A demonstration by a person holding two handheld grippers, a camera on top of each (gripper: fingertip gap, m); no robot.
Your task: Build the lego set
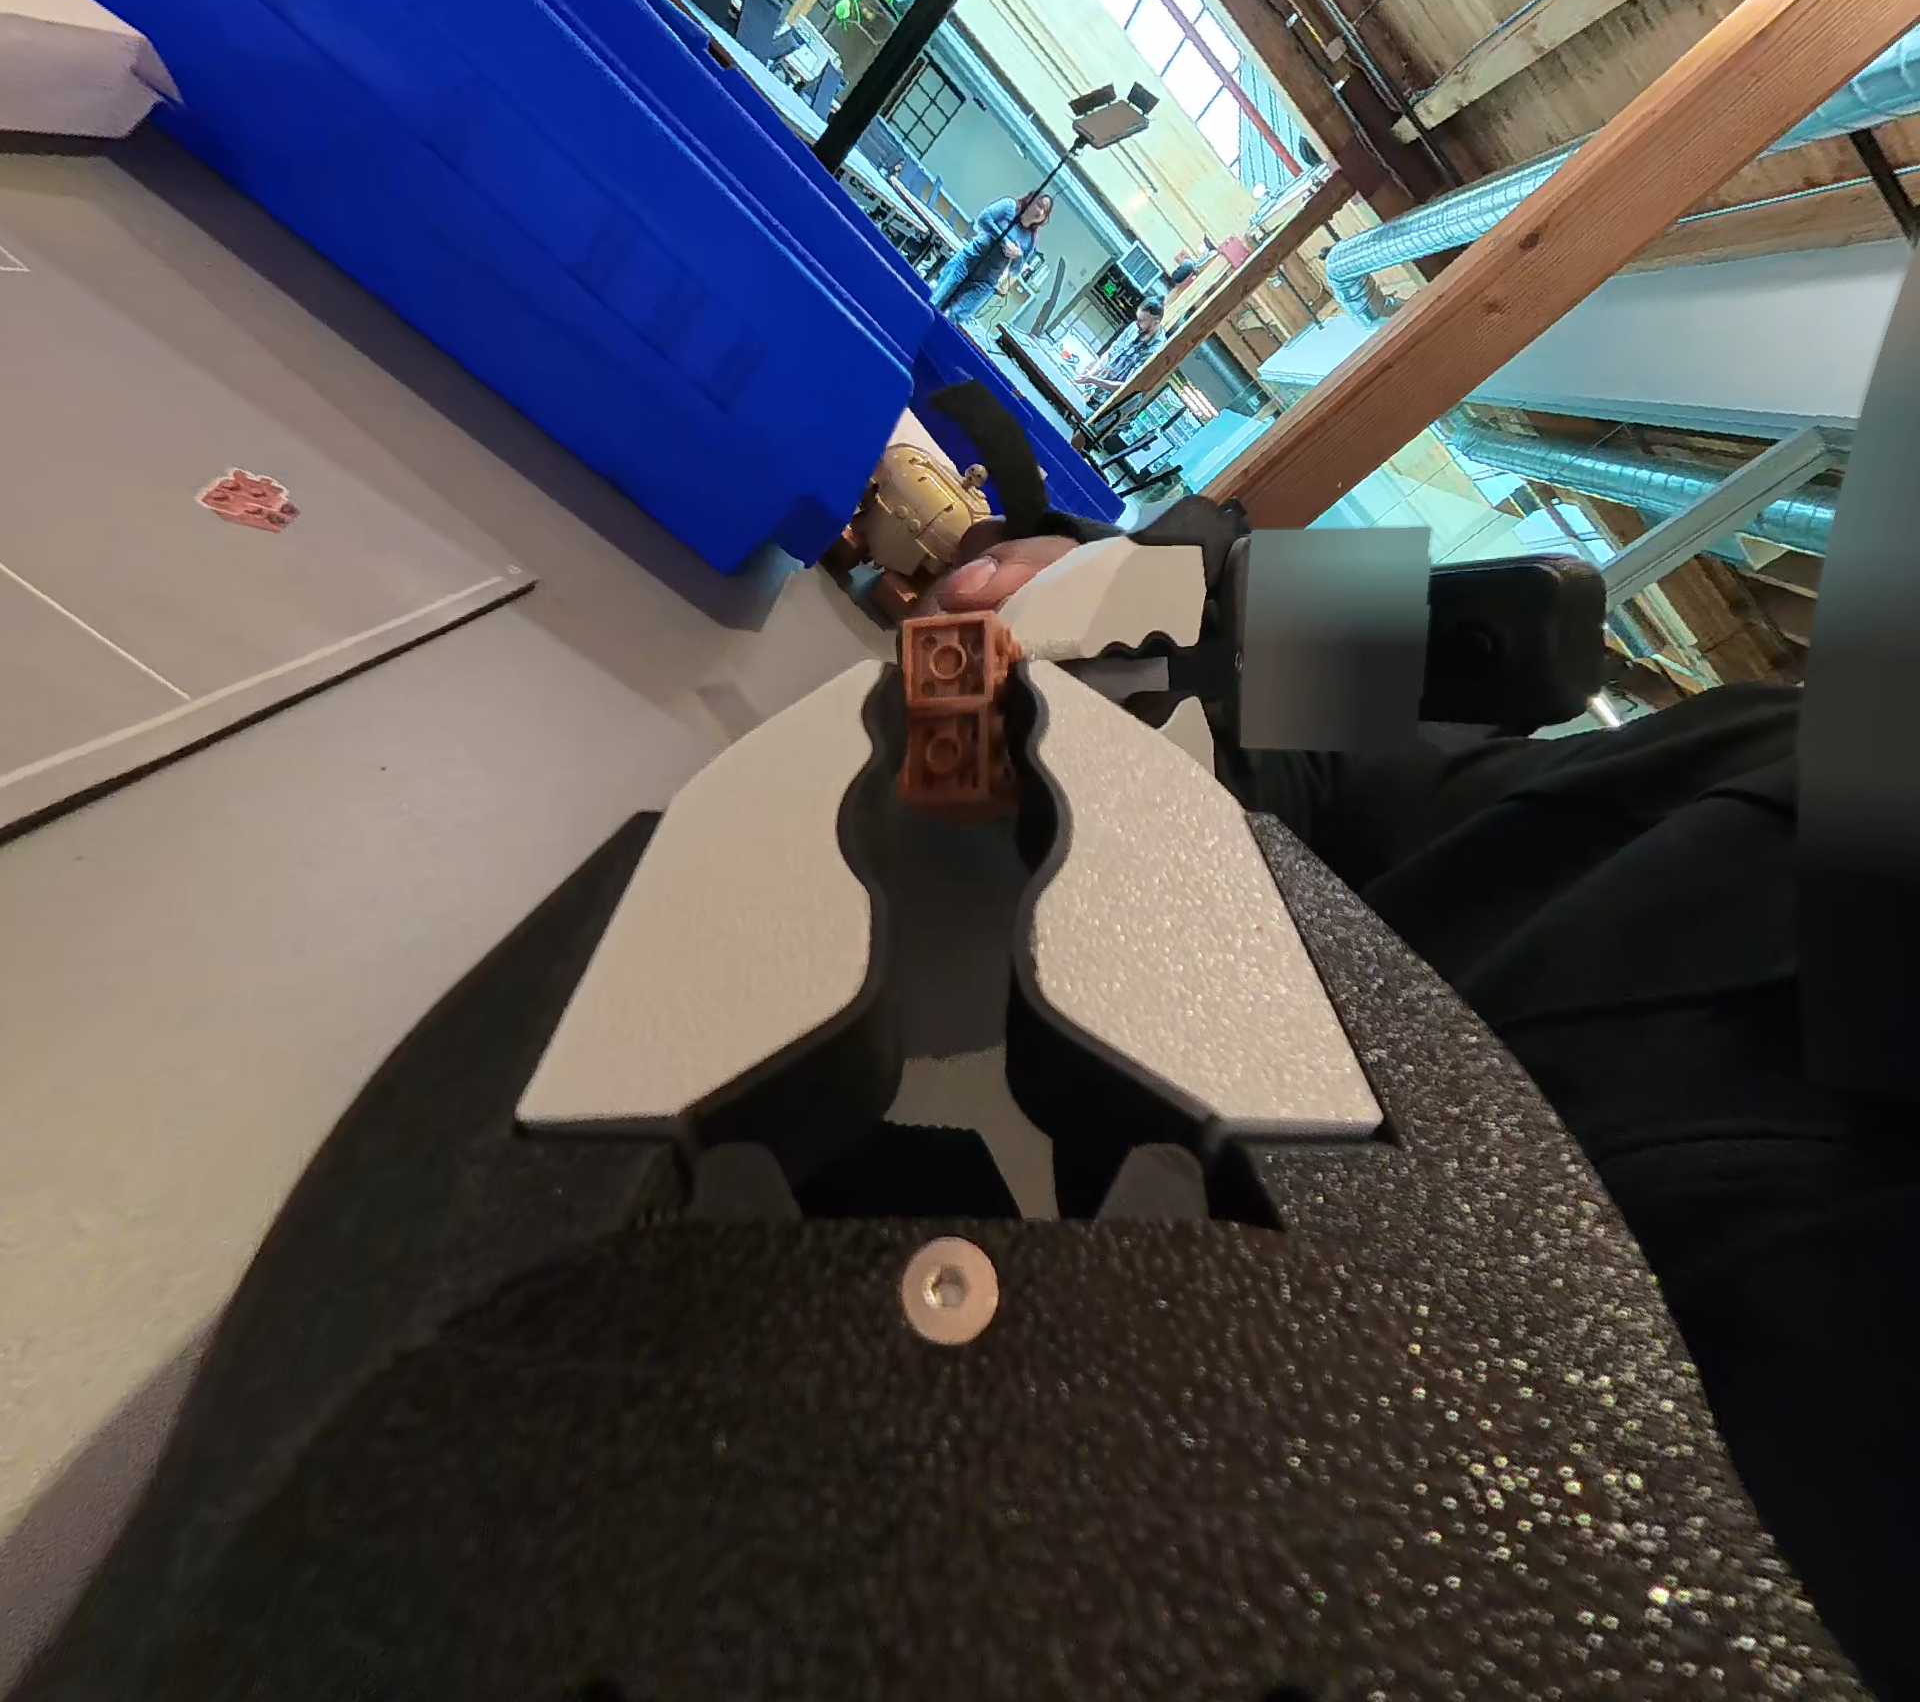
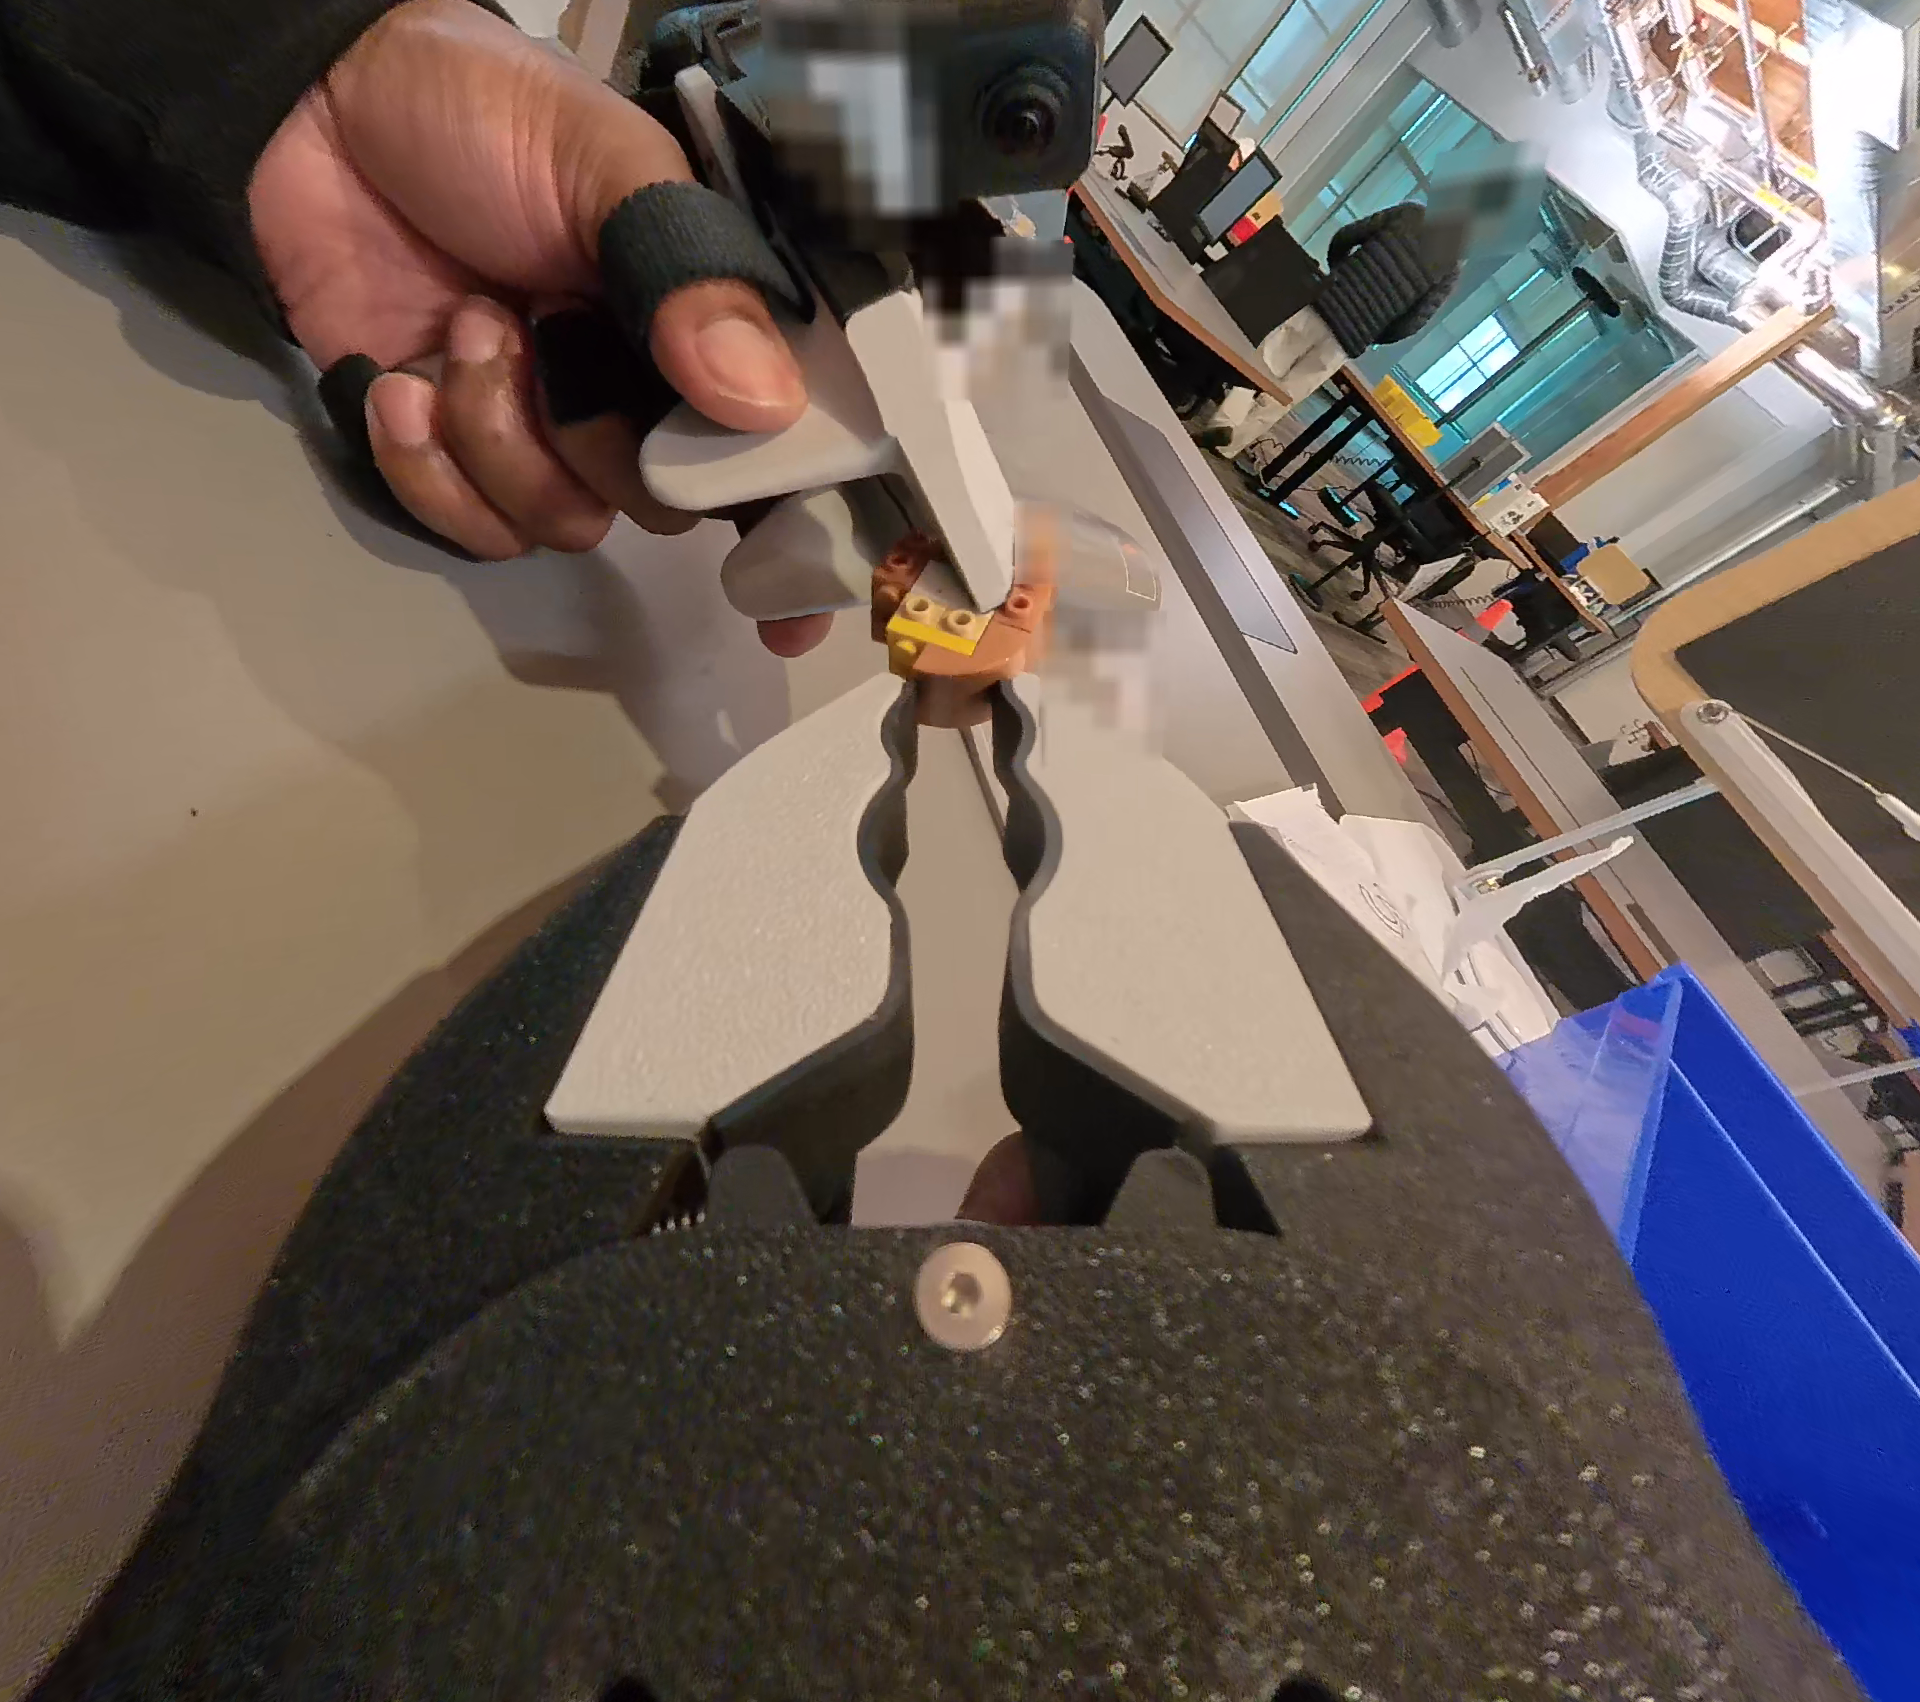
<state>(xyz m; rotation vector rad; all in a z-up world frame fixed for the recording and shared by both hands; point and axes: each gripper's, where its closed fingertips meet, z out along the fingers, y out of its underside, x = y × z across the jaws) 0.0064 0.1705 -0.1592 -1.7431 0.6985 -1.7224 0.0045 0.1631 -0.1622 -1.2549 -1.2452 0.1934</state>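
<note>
Left gripper (image 1: 951,722): fingers clenched on a brown toy-brick assembly (image 1: 948,717), both pads pressed against its sides. Two stacked brown bricks show their hollow undersides toward the camera. The assembly is held in the air above the grey counter (image 1: 312,873).

Right gripper (image 2: 951,707): fingers clenched on the rounded brown base of the same assembly (image 2: 961,665), meeting it from the opposite end. In this view a small yellow brick (image 2: 930,626) sits on the brown piece, studs visible. The left gripper's fingers (image 2: 956,499) clamp the upper part, directed by a hand (image 2: 488,281) in a black sleeve.

Surroundings: a blue bin (image 1: 499,177) stands on the counter beside a grey mat (image 1: 156,457); a small red brick piece (image 1: 247,499) lies on the mat. A tan toy figure (image 1: 920,509) stands just beside the bin.
</note>
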